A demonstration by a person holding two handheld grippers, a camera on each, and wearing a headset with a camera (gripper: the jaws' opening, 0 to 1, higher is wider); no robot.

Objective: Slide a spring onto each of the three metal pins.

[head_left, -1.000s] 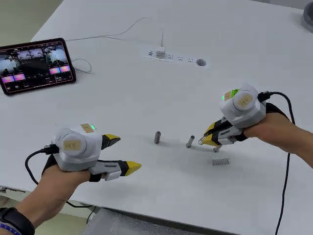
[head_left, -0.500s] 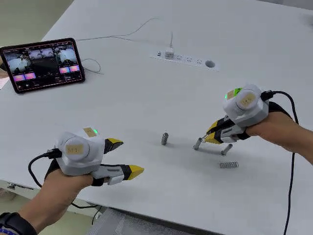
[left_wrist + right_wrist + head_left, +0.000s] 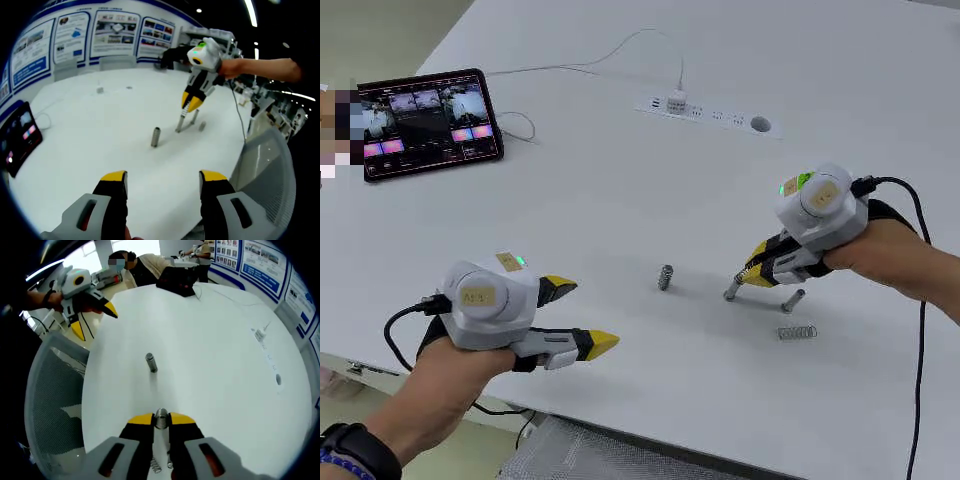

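My right gripper [image 3: 750, 276] has its fingers drawn nearly together, pinching a spring [image 3: 160, 418] end-on between the yellow tips. Those tips sit at the upper end of a tilted pin [image 3: 732, 290] whose foot rests on the bench [image 3: 620, 200]. From here I cannot tell whether the spring is over the pin's tip. Just beside it lies a second pin [image 3: 792, 300], and near that a loose spring [image 3: 797, 331] lies flat on the bench. Between the 2 grippers stands an upright pin [image 3: 665, 277] already wearing its own spring. My left gripper [image 3: 582, 314] hovers near the bench's front edge, fingers spread wide, holding nothing. A tablet [image 3: 430, 122] and a power strip [image 3: 705, 112] sit at the far side.
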